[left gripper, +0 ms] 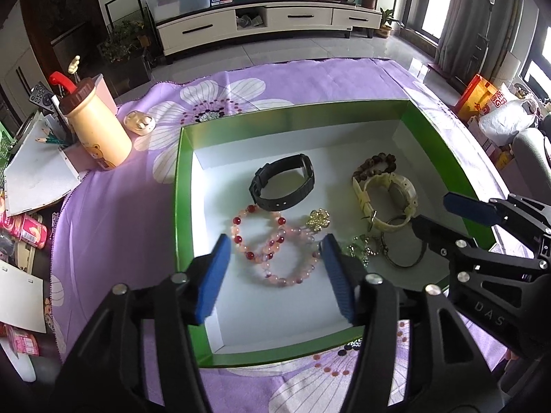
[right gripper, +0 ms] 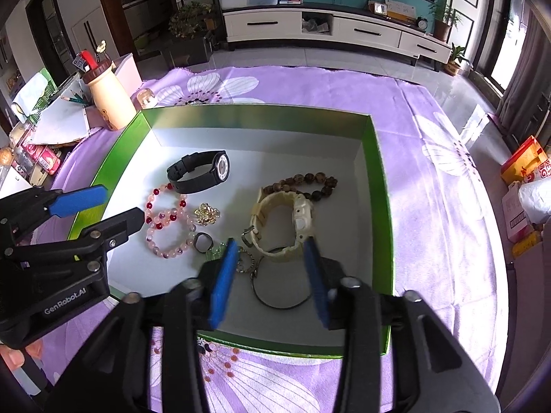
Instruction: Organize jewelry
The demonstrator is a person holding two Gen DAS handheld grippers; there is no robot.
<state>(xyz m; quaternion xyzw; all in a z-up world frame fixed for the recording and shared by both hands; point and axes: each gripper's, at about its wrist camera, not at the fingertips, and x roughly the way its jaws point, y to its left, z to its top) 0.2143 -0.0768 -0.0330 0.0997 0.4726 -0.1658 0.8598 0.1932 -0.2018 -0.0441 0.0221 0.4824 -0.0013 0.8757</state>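
Two pairs of tongs hung over a green box (left gripper: 179,186) on the purple-clothed surface (left gripper: 113,206), both parted, gripping nothing. Left tongs (left gripper: 275,268) stood above two pink bead bracelets (left gripper: 275,251); right tongs (right gripper: 272,275) stood above a thin dark bangle (right gripper: 279,303) and a cream watch (right gripper: 286,223). No earlier picture was given. Also in the box: a black watch (right gripper: 199,172), a brown bead bracelet (right gripper: 310,180) touching the cream watch, a gold flower brooch (right gripper: 206,214), a small ring (right gripper: 203,242). Outside it: a cream bottle (left gripper: 98,130) with brown cap.
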